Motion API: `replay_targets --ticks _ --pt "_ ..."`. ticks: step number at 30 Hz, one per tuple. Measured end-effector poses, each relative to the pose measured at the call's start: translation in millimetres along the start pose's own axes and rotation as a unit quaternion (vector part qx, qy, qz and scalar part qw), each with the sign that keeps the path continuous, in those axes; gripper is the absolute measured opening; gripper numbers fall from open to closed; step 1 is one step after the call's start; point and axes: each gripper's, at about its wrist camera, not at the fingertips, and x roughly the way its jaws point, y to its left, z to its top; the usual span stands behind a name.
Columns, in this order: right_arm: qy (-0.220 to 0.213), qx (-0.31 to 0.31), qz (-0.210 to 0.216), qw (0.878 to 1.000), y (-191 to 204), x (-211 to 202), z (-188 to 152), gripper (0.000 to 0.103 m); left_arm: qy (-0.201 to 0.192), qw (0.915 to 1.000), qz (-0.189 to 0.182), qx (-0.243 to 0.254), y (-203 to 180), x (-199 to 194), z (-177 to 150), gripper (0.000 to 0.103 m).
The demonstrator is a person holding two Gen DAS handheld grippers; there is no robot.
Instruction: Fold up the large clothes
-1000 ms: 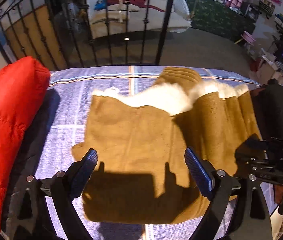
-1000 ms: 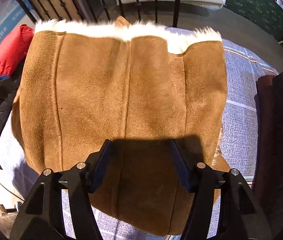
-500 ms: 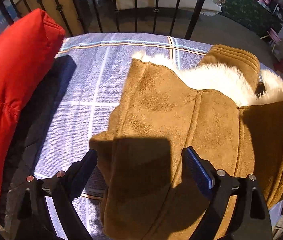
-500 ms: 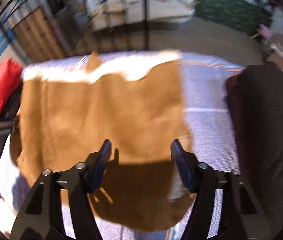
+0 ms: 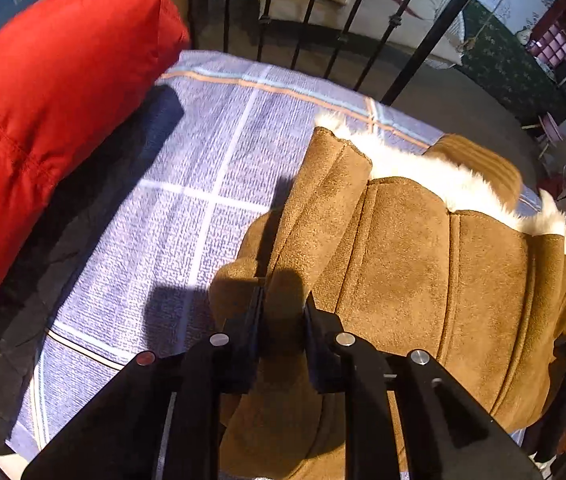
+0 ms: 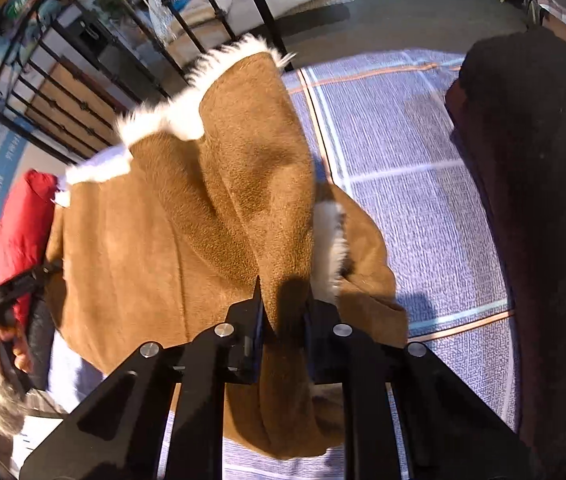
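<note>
A brown suede coat with white fleece lining lies folded on a bed with a blue checked sheet. My left gripper is closing, its jaws pinching a ridge of the coat's near left edge. In the right wrist view the same coat is bunched up, with its fleece trim at the far side. My right gripper is closing too, with a fold of suede pinched between its jaws beside a strip of fleece. The left gripper's body shows at the left there, held by a hand.
A red padded garment lies along the bed's left side over dark fabric. A dark garment covers the right side of the bed. A black metal bed rail runs along the far edge, with another bed beyond.
Both grippers went from wide open over the coat to pinched onto its near edge. The coat has bunched up on the right side, and both views have rolled.
</note>
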Motion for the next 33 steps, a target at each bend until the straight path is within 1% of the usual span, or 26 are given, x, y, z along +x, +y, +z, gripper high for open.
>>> replay_targets --ticks 2,3,4,5,6,8,9,11,14,18,20,21,22,23,24,25,26,27,28,30,31,33 --pt "0.027 0.021 -0.012 0.999 -8.7 23.3 7.7 0.017 0.005 0.9989 0.038 0.028 -11.1 16.1 2.9 0.022" --pt "0.029 0.034 -0.012 0.999 -11.5 33.2 12.3 0.018 0.007 0.9973 0.060 0.042 -19.5 21.8 5.9 0.023" --pt "0.029 0.043 -0.019 0.998 -11.5 41.2 19.5 0.018 0.012 0.9968 0.069 0.038 -21.9 24.5 9.5 0.024" --pt "0.032 0.041 -0.027 0.998 -8.6 43.7 24.0 0.019 0.018 0.9971 0.070 0.025 -21.1 26.5 12.7 0.025" --pt "0.037 0.033 -0.037 0.998 -4.9 47.8 30.4 0.020 0.026 0.9977 0.063 0.007 -16.3 28.5 14.8 0.026" --pt "0.047 0.031 -0.038 0.998 -2.1 51.2 34.0 0.022 0.035 0.9983 0.046 -0.012 -7.4 31.8 17.2 0.027" --pt "0.053 0.039 -0.032 0.997 -7.0 55.4 36.6 0.024 0.037 0.9984 0.041 -0.013 -5.4 33.0 17.2 0.027" --pt "0.063 0.069 -0.007 0.996 -18.6 60.3 39.0 0.025 0.041 0.9985 0.035 -0.015 -3.6 35.3 16.7 0.027" --pt "0.070 0.071 -0.001 0.995 -22.3 64.7 42.3 0.026 0.048 0.9982 0.034 -0.013 -4.9 35.5 16.3 0.028" --pt "0.067 0.067 -0.009 0.995 -20.0 69.9 43.7 0.030 0.049 0.9981 0.037 0.001 -7.2 31.7 14.4 0.029" --pt "0.060 0.081 0.000 0.995 -23.0 67.9 40.8 0.034 0.044 0.9988 0.021 0.000 -3.8 24.1 13.6 0.029" --pt "0.051 0.091 0.013 0.994 -26.0 65.0 39.0 0.039 0.041 0.9991 0.006 -0.006 0.7 17.1 12.4 0.031" --pt "0.043 0.099 0.025 0.994 -30.1 58.9 34.3 0.048 0.041 0.9990 -0.009 -0.014 5.8 10.9 13.2 0.035" --pt "0.035 0.105 0.033 0.993 -32.7 54.3 31.7 0.052 0.042 0.9985 -0.026 -0.026 12.4 3.6 11.1 0.039" --pt "0.031 0.107 0.036 0.993 -34.8 49.5 28.5 0.058 0.042 0.9975 -0.037 -0.044 20.9 -6.4 8.2 0.059" --pt "0.027 0.109 0.038 0.993 -36.3 43.3 25.0 0.062 0.034 0.9973 -0.031 -0.058 29.3 -16.0 5.7 0.082" --pt "0.025 0.111 0.032 0.993 -37.4 37.6 22.9 0.068 0.012 0.9971 -0.025 -0.070 38.9 -31.0 1.6 0.086" --pt "0.024 0.117 0.020 0.993 -38.6 29.2 20.0 0.078 -0.006 0.9964 -0.032 -0.078 47.2 -43.1 -1.3 0.086" --pt "0.017 0.124 0.017 0.992 -40.8 22.3 17.5 0.079 -0.016 0.9950 -0.046 -0.088 56.1 -53.8 -4.6 0.086" --pt "-0.007 0.145 0.033 0.989 -48.6 4.2 12.1 0.080 -0.020 0.9920 -0.067 -0.105 71.5 -69.4 -11.4 0.086" --pt "-0.013 0.156 0.042 0.987 -53.0 -3.5 10.5 0.081 -0.023 0.9910 -0.076 -0.107 76.9 -73.8 -13.4 0.086" --pt "-0.013 0.155 0.062 0.986 -56.9 -13.0 7.0 0.081 -0.024 0.9906 -0.089 -0.102 81.4 -82.8 -22.1 0.086"
